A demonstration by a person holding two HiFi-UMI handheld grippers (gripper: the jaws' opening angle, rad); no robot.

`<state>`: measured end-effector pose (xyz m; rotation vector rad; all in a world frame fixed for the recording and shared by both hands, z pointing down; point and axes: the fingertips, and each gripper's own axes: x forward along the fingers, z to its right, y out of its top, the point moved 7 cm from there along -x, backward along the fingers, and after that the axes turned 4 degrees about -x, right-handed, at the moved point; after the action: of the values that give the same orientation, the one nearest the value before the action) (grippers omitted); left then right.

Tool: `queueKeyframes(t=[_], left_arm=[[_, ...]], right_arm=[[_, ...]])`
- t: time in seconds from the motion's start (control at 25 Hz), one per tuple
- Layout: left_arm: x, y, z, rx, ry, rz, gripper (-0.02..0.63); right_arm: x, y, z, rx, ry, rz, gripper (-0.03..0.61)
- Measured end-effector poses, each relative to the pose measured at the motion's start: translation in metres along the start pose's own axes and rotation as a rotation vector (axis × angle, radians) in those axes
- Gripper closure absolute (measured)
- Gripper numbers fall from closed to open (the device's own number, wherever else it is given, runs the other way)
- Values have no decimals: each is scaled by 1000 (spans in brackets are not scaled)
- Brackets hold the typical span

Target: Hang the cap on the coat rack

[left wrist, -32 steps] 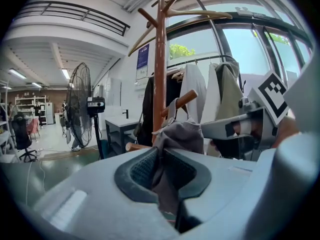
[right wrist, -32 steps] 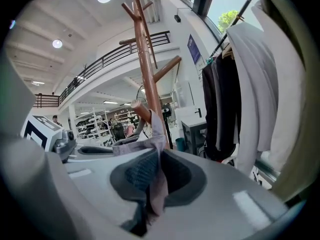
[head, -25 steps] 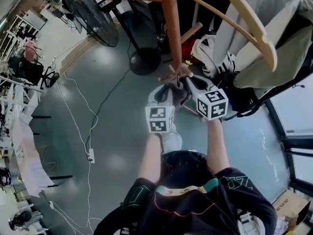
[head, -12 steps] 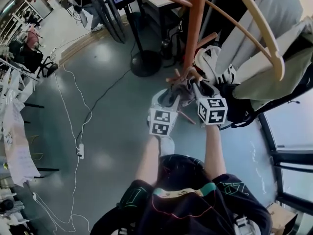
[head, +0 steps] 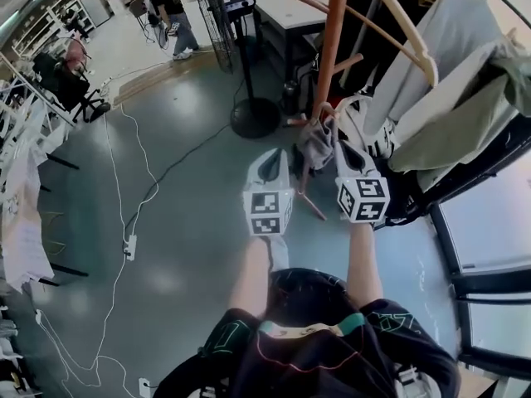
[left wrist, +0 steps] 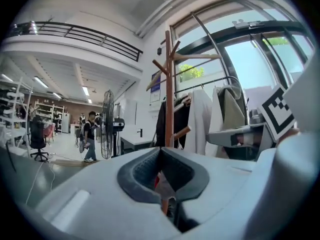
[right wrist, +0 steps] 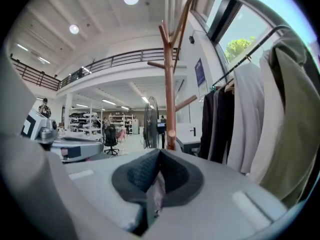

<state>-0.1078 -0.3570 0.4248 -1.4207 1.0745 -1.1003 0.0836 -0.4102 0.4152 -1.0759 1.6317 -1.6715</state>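
Note:
The grey cap [head: 316, 146] hangs crumpled beside the brown pole of the coat rack [head: 330, 48], just below a short side peg [head: 348, 62]. My right gripper [head: 337, 136] is shut on the cap's edge. In the right gripper view a strip of its fabric [right wrist: 156, 194] drops from the closed pads, with the pole [right wrist: 170, 99] and a round-ended peg [right wrist: 171, 133] straight ahead. My left gripper [head: 271, 157] sits lower and to the left, apart from the cap. Its jaws [left wrist: 160, 150] are shut with no cap seen between them, and the rack [left wrist: 169, 99] stands ahead of it.
A clothes rail with hung coats [head: 448, 81] and wooden hangers [head: 398, 23] crowds the right side of the rack. A floor fan's round base [head: 253, 114] stands left of the pole. A cable [head: 124, 181] trails across the grey floor. A person [head: 170, 11] walks far behind.
Both grippers were together at the cap by the pole. The left gripper has since drawn back down and left, away from the cap. The right gripper has lifted the cap along the pole.

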Motion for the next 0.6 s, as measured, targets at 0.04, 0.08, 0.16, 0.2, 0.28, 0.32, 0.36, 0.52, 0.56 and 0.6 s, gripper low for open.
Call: queueKeyframes(t=[0.04,0.08,0.16,0.2,0.28,0.32,0.36,0.52,0.56,0.6], left_arm=[[-7,7,3,-8,7,24,604],[-14,15,6,-15,20,49,604],[-27,29,11,-27,54,101,604],[-32,36,14,-30,64,125,604],[-39,48,18,-26,68,160,604],[-40,51,19,-20,66,167,604],[-40,53,20,-12,64,167,604],[-31,53,28,13,52,162,604],[-31,54,30,16,48,158,604],[-31,54,31,18,43,153,604]], right_arm=[[-7,7,-2,-4,8,31,575],[-15,12,-2,-12,9,53,575],[-31,21,0,-37,-12,78,575],[-38,25,3,-49,-27,86,575],[-47,30,8,-59,-48,102,575],[-49,32,10,-57,-51,110,575],[-51,34,13,-55,-52,119,575],[-55,39,22,-52,-56,150,575],[-56,41,23,-48,-57,154,575],[-57,41,23,-43,-59,157,575]])
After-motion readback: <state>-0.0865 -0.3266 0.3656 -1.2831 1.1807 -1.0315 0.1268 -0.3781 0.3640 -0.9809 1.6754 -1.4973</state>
